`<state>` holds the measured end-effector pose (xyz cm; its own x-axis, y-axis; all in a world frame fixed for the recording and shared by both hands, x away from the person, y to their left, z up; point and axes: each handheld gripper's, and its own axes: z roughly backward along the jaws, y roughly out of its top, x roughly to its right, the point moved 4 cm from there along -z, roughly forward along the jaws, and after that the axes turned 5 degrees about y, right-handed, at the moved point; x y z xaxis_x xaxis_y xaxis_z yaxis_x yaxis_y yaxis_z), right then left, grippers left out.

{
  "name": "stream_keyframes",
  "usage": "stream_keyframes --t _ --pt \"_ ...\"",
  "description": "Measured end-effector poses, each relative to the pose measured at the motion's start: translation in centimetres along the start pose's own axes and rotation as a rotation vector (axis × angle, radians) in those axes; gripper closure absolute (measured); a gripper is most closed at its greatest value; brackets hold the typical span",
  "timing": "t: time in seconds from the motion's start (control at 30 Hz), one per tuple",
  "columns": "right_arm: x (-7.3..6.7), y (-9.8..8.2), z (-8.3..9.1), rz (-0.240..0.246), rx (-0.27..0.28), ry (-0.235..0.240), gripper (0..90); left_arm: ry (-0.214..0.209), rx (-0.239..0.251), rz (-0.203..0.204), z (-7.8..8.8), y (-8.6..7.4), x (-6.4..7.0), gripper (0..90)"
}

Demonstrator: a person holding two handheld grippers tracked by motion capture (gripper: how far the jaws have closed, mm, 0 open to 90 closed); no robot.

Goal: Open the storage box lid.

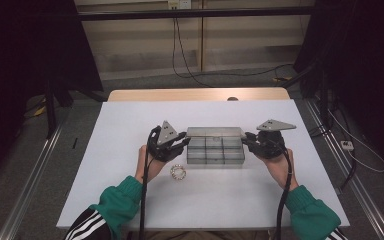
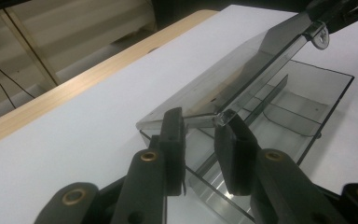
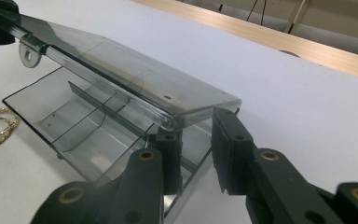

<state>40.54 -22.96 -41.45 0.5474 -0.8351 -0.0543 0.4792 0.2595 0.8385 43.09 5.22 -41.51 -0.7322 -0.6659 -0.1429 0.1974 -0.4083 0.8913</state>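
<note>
This looks like a lab or a recording studio — a plain white table [image 1: 130, 200] stands between black curtains [image 1: 35, 45], with metal floor rails [image 1: 30, 180], loose cables [image 1: 190, 70] and a wall socket [image 1: 179, 4].

Dim room w/ dark edges, table [image 1: 130, 120] evenly lit, closeups slightly soft.

no readable text — no labels, no numbers

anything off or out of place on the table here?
One thing: a gold chain bracelet lies loose on the white table, outside the clear plastic compartment box, near its front left corner. The box's hinged lid is half raised; its compartments look empty. Nothing spilled or damaged.
</note>
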Motion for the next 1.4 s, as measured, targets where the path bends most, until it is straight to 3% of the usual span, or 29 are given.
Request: stream_keyframes --t 0.3,0.5,0.77,0.83,1.4 --pt "0.6 0.5 -0.3 -0.013 -0.004 0.005 74.5 -0.014 0.003 0.015 -0.2 0.5 -0.5 75.2" --pt "0.7 0.8 -0.6 -0.002 -0.014 -0.004 74.9 -0.012 0.006 0.000 -0.2 0.7 -0.7 75.7" --pt "1.5 1.2 -1.6 -0.022 -0.026 -0.004 75.9 -0.019 0.013 0.027 -1.0 0.8 -1.3 76.4" --pt "1.7 1.3 -1.8 -0.027 -0.029 -0.006 76.0 -0.025 0.015 0.053 -1.3 0.8 -1.5 76.5" --pt "2.6 2.0 -2.7 -0.047 -0.030 -0.021 79.8 -0.002 0.033 0.093 -2.8 1.0 -2.8 80.3"
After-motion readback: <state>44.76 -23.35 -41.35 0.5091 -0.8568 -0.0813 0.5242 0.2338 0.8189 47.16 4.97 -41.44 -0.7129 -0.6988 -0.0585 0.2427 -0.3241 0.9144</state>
